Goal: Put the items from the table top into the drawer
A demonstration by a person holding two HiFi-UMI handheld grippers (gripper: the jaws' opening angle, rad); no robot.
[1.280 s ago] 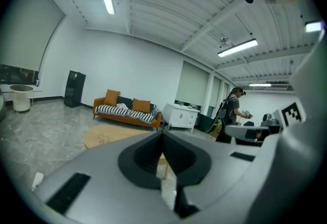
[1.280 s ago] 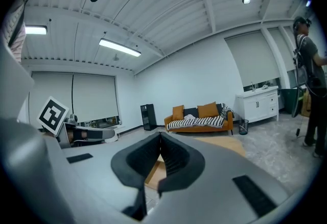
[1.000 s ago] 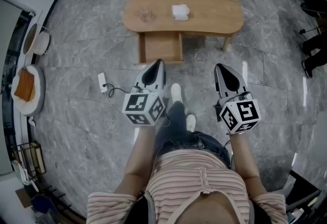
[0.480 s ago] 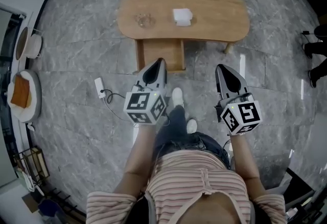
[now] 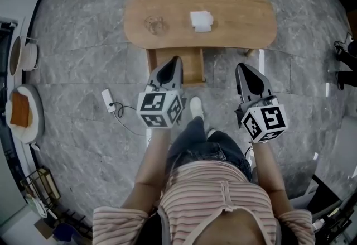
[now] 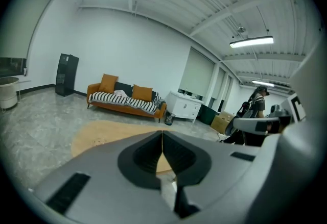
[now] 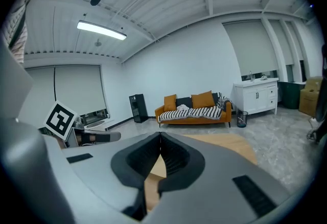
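We stand on a grey marbled stone floor point(image 5: 83, 43), facing a long oval wooden table point(image 5: 240, 15) on the far side. Its wooden drawer point(image 5: 192, 65) is pulled open from the near edge, left of centre. Our left gripper point(image 5: 174, 59) and right gripper point(image 5: 241, 66) are each pressed together with nothing between the jaws. Both are on the near side of the table, the left tip over the drawer. A white squarish folded item point(image 5: 201, 20) lies mid-table. A small round clear glass piece point(image 5: 155, 24) sits apart to its left.
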